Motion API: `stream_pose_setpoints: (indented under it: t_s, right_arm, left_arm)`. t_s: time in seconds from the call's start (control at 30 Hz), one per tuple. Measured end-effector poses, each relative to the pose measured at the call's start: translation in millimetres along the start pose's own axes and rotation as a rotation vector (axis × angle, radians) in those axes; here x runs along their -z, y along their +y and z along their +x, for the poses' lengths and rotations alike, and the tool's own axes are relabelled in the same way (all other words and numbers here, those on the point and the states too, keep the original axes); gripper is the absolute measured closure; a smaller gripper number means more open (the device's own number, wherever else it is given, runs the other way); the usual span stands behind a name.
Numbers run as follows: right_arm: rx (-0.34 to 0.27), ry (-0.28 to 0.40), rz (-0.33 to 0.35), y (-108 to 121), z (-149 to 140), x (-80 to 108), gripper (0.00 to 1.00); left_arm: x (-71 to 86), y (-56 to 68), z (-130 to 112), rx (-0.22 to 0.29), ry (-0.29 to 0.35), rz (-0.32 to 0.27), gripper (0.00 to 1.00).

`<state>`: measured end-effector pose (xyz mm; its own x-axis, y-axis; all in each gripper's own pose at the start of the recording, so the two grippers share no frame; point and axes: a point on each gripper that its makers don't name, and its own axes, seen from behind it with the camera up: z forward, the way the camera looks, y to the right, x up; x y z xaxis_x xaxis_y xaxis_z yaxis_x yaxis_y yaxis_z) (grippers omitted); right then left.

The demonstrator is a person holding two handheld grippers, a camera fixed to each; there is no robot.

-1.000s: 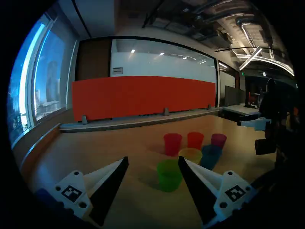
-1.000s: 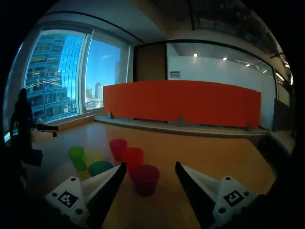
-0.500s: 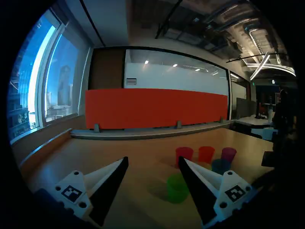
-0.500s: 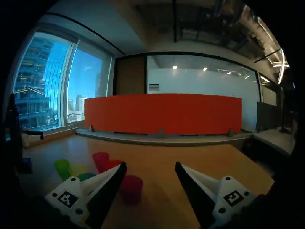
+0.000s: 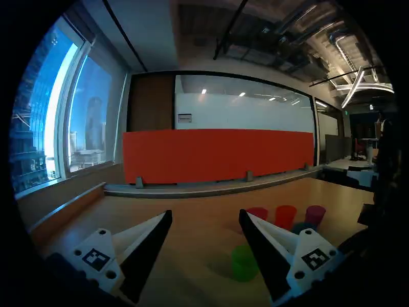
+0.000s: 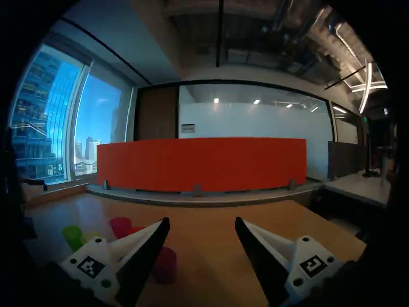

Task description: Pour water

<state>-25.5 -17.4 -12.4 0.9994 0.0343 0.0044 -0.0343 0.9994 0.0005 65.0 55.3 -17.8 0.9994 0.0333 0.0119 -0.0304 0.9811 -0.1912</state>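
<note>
Several coloured plastic cups stand grouped on the wooden table (image 5: 194, 240). In the left gripper view a green cup (image 5: 244, 262) sits nearest, just inside the right finger; a pink-red cup (image 5: 258, 212), an orange cup (image 5: 285, 216), a purple cup (image 5: 315, 215) and a blue cup (image 5: 302, 226) stand behind it. My left gripper (image 5: 204, 212) is open and holds nothing. In the right gripper view a purple cup (image 6: 164, 264) stands beside the left finger, with a pink-red cup (image 6: 120, 226), a yellow cup (image 6: 92, 236) and a green cup (image 6: 72, 237) farther left. My right gripper (image 6: 201, 220) is open over the table (image 6: 214, 256), holding nothing.
A long orange partition (image 5: 217, 153) runs along the table's far edge, with a grey rail below it. Tall windows (image 5: 46, 138) line the left side. A dark figure of a person (image 5: 384, 169) stands at the right edge of the left gripper view.
Both views have tilted upward, so the cups have slid lower in each view and more ceiling shows. Both grippers have stayed open.
</note>
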Motion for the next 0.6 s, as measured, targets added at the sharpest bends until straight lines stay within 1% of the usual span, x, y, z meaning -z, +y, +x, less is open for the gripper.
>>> stream_pose_setpoints:
  t_s: [0.17,0.3,0.47,0.6]
  right_arm:
    - [0.031,0.005,-0.027,7.8,1.4,0.8,0.01]
    - [0.041,0.001,-0.029,7.7,-0.1,0.9,0.01]
    - [0.038,-0.009,-0.028,6.7,-3.6,-0.3,0.01]
    - [0.034,-0.018,-0.028,5.4,-8.1,-0.4,0.01]
  left_arm:
    - [-2.3,-3.8,-0.3,-0.020,0.015,0.026,0.03]
    - [-3.7,-5.3,-1.2,-0.051,0.026,0.044,0.03]
    - [-4.1,-2.7,2.3,-0.093,0.057,0.058,0.03]
    - [-3.6,0.2,-0.2,-0.110,0.069,0.068,0.03]
